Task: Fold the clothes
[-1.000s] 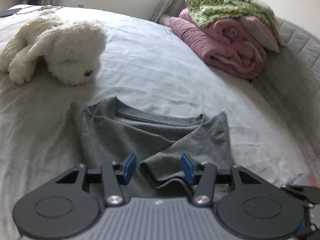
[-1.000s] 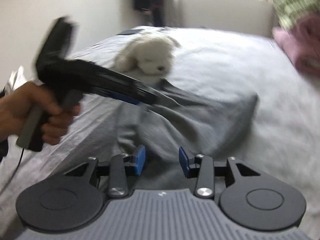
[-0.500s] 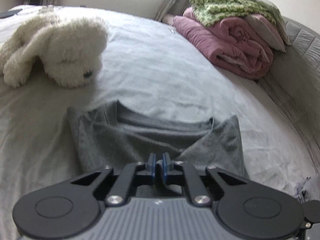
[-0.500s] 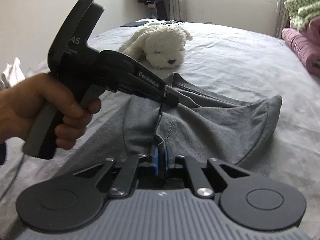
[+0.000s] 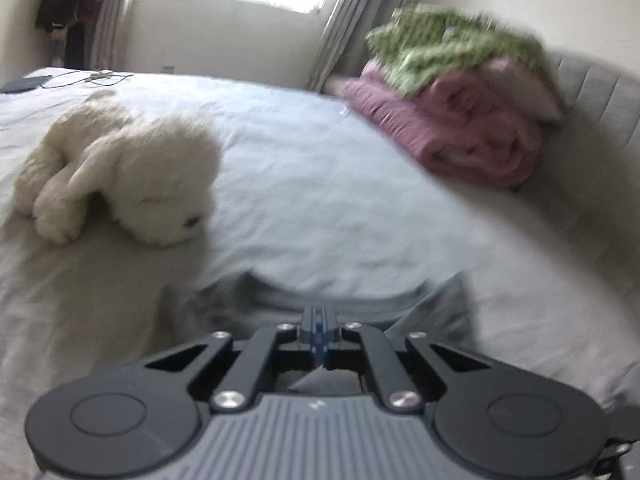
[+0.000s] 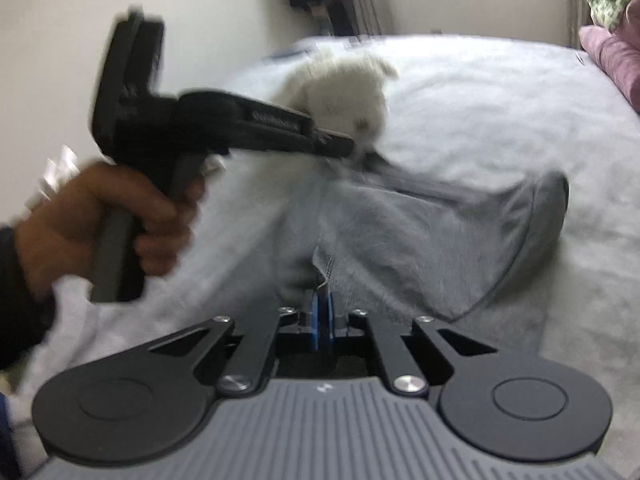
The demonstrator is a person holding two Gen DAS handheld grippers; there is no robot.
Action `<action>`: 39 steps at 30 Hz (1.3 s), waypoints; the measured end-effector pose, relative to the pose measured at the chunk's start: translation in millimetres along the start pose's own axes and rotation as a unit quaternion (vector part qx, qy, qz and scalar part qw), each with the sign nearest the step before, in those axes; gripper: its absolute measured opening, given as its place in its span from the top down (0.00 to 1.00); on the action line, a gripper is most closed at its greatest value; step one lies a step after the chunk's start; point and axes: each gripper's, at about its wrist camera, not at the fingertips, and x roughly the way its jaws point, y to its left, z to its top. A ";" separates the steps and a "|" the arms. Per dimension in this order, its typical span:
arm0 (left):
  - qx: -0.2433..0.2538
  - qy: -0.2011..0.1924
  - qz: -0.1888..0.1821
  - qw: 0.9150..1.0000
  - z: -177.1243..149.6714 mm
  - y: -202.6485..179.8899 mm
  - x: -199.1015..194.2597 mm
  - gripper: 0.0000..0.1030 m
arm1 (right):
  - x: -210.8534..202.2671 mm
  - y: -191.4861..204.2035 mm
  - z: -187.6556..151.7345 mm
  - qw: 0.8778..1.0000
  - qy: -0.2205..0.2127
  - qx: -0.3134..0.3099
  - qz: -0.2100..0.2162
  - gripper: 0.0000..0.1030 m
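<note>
A: On the bed (image 5: 320, 184), at six o'clock in both wrist views, lies the shirt (image 6: 440, 240), grey and partly gathered. How far along is the folding?

B: Early, by the look of it. The shirt is bunched, one rounded flap reaching toward three o'clock in the right view, and no neat rectangle shows anywhere. One judges that the fold proper remains to be made.

A: And the left hand-held gripper (image 5: 316, 320)?

B: Its jaws are drawn fully together. Grey cloth sits under and behind the tips, and in the right view its nose meets the shirt's edge near the toy dog (image 6: 348, 92), so it seems pinched on fabric. A hand (image 6: 112, 220) grips its handle at nine o'clock.

A: The right hand-held gripper (image 6: 320, 312)?

B: Narrow, with a stitched edge of the shirt rising from between its blue pads (image 6: 314, 316). The jaws are easing apart a little, yet the cloth is clamped there.

A: So both have hold of the shirt?

B: It appears so: two pinch points, apart from each other, ready to lift or carry an edge across. Blur hides the fine detail.

A: Anything else on the bed?

B: Blankets (image 5: 460, 120) stacked at two o'clock in the left view, well apart from the shirt.
</note>
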 end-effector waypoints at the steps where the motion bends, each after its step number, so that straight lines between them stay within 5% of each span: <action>1: 0.003 0.007 0.009 1.000 -3.7 2.5 5.3 0.98 | 7.1 -1.3 -1.8 1.000 0.010 0.002 0.001 0.84; 4: -0.013 0.012 0.000 1.000 -8.7 12.0 8.0 0.97 | 0.1 -7.7 -1.3 0.999 -0.006 0.020 0.029 0.81; 7: -0.033 0.001 -0.025 0.999 -8.1 15.6 0.2 0.97 | -28.1 -26.4 6.5 0.996 -0.065 0.045 0.050 0.55; 10: -0.016 0.003 -0.049 0.999 -12.3 2.2 -2.0 0.97 | -38.8 -61.1 23.1 0.992 -0.093 0.076 -0.035 0.55; 16: 0.019 0.033 -0.075 0.996 -28.1 -22.9 7.8 0.96 | -20.3 -127.3 45.9 0.979 -0.099 0.150 -0.095 0.71; 21: 0.051 0.055 -0.053 0.996 -40.5 -27.2 22.8 0.94 | 3.4 -159.8 47.6 0.973 -0.070 0.204 -0.087 0.72; 27: 0.045 0.054 -0.060 0.996 -40.3 -23.5 22.8 0.93 | 24.5 -206.6 46.1 0.936 -0.062 0.345 -0.030 0.70; 30: 0.039 0.052 -0.061 0.996 -40.5 -22.7 23.7 0.93 | 30.2 -208.6 52.2 0.936 -0.056 0.345 -0.033 0.70; 32: 0.039 0.052 -0.059 0.996 -40.2 -23.6 23.6 0.93 | 34.5 -201.8 58.8 0.947 -0.046 0.313 -0.057 0.81; 36: 0.054 0.045 -0.050 0.996 -40.0 -27.1 19.3 0.93 | 23.1 -178.9 71.9 0.971 -0.073 0.196 -0.116 0.90; 39: 0.052 0.040 -0.050 0.997 -42.4 -25.4 20.0 0.93 | 11.1 -167.1 71.9 0.976 -0.092 0.130 -0.149 0.91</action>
